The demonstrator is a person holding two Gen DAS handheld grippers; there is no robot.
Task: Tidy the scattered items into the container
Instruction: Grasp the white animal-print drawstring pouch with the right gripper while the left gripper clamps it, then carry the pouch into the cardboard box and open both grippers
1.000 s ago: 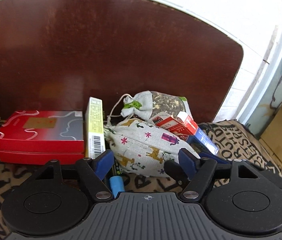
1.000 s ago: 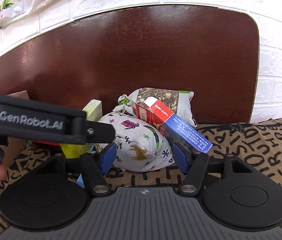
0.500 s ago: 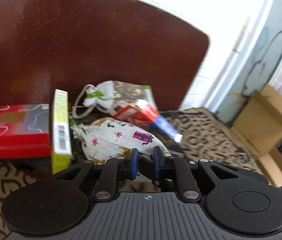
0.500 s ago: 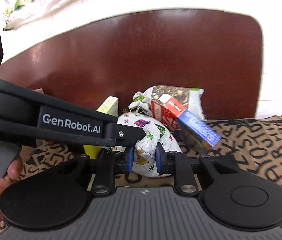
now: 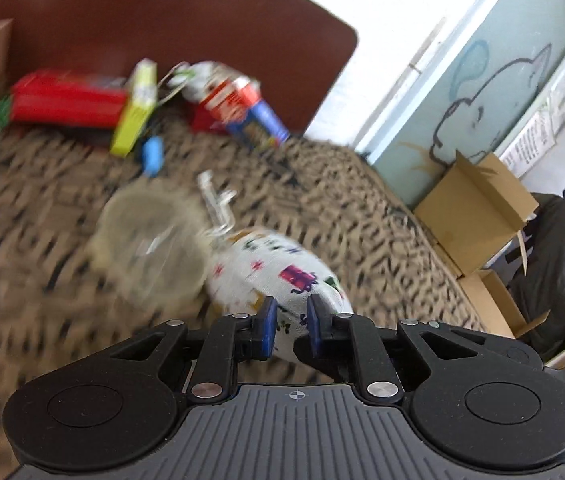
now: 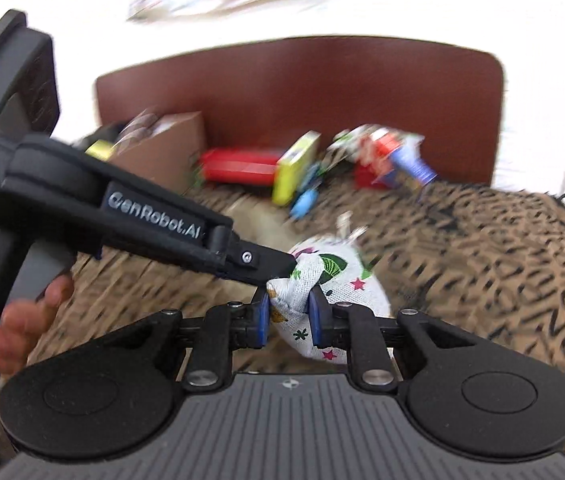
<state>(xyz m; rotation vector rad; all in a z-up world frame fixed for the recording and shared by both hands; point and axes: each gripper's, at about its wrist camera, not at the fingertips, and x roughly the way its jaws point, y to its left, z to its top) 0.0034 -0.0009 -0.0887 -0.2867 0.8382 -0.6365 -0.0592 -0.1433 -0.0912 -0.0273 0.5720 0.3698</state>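
Note:
A white cloth pouch (image 5: 274, 272) with coloured prints hangs between both grippers over the patterned cover. My left gripper (image 5: 288, 312) has its blue pads pressed on the pouch's near end, though its jaws are opening slightly. In the right wrist view my right gripper (image 6: 288, 308) is shut on a bunched corner of the pouch (image 6: 338, 280), and the left gripper (image 6: 282, 266) reaches in from the left and meets the same corner. A clear round container (image 5: 150, 248), blurred, sits just left of the pouch.
At the brown headboard (image 5: 162, 20) lie a red box (image 5: 66, 100), a yellow-green box (image 5: 134, 116), a small blue item (image 5: 152, 156) and red and blue cartons (image 5: 242, 108). A cardboard box (image 6: 162, 140) stands at the left. Open cardboard boxes (image 5: 478, 208) sit on the floor right.
Both grippers closed on the printed pouch and pulled it back from the pile by the headboard. The clear container has come into view beside it.

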